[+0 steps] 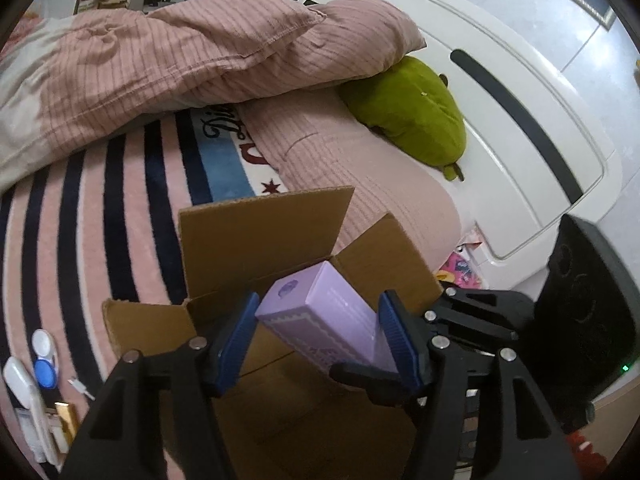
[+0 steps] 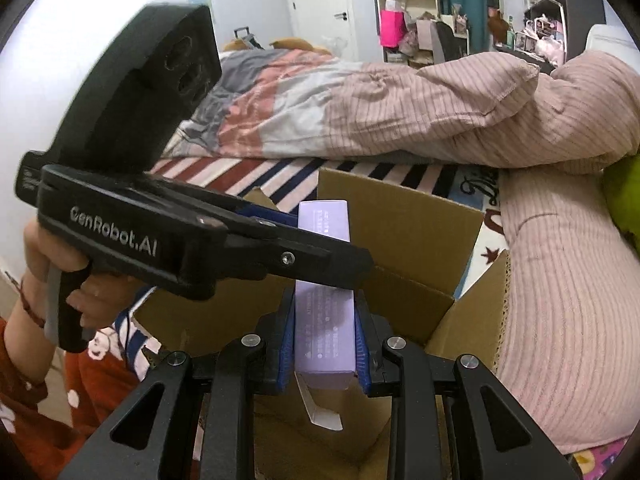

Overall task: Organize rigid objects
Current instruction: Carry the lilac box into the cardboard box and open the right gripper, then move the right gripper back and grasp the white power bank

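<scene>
A lavender carton [image 1: 320,312] hangs over an open cardboard box [image 1: 260,236] that stands on the striped blanket. My left gripper [image 1: 319,300] has its blue pads against the carton's two sides near its far end. In the right wrist view the same carton [image 2: 325,332] runs lengthwise between the pads of my right gripper [image 2: 325,300], which is shut on its near end. A loose white end flap hangs down from that end. One black finger [image 2: 320,258] of the left gripper crosses over the carton. The cardboard box [image 2: 400,216] has its flaps raised.
Pink ribbed pillows and a duvet [image 1: 180,52] lie behind the box. A green plush [image 1: 404,112] rests against the white headboard [image 1: 520,80]. A contact lens case [image 1: 44,360] and other small items lie on the blanket at the left. A person's hand [image 2: 40,248] holds the left gripper.
</scene>
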The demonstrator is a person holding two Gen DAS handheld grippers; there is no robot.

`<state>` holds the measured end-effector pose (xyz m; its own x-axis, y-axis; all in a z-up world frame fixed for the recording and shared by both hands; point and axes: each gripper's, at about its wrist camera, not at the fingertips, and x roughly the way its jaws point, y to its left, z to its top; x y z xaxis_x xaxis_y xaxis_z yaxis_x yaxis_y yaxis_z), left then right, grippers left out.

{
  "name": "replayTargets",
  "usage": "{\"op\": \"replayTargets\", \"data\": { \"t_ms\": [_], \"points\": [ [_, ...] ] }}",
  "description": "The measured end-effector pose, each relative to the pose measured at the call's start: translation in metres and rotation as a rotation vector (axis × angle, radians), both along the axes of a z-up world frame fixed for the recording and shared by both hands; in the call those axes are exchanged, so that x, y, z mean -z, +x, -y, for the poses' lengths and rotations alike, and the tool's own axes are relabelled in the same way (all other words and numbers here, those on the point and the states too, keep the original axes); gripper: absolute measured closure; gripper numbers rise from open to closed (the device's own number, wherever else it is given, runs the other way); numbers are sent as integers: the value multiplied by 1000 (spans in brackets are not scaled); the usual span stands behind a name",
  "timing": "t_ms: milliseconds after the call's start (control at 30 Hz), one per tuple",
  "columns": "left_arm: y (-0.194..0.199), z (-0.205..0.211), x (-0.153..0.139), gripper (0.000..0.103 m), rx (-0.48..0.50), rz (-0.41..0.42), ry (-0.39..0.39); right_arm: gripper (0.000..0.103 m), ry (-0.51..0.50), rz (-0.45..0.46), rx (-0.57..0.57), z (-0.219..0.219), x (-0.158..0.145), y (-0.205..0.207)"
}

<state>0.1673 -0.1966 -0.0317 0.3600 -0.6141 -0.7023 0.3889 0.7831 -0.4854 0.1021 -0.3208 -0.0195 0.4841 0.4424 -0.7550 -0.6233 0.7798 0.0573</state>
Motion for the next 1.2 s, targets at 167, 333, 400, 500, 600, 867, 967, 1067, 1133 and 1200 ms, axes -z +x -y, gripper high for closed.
{"op": "replayTargets", "data": {
  "t_ms": [167, 333, 400, 500, 600, 867, 967, 1067, 1133, 1200],
  "points": [
    [-17, -18, -16, 31, -37, 59, 60, 59, -107, -6, 21, -15, -2, -3],
    [-56, -80, -45, 24, -153, 195, 122, 47, -120, 32, 13, -34, -14, -13],
    [-71, -109, -50, 20, -214, 232, 162, 36, -96, 48, -18, -50, -22, -19],
    [-94, -158, -49, 17, -325, 257, 241, 17, -73, 94, -86, -85, -31, -31],
    [-110, -198, -37, 17, -406, 254, 298, 11, -47, 108, -183, -129, -30, -43],
    [-137, -272, 22, 17, -516, 179, 301, 11, -51, -39, -349, -225, 32, -60],
    [-144, -284, 44, 17, -523, 158, 293, 11, -49, -143, -316, -233, 74, -57],
    [-147, -289, 63, 17, -517, 137, 295, 11, -83, -181, -176, -225, 118, -47],
    [-149, -293, 71, 17, -514, 129, 292, 11, -125, -166, -81, -218, 138, -45],
    [-149, -297, 78, 17, -512, 125, 285, 11, -124, -163, -14, -212, 150, -49]
  ]
}}
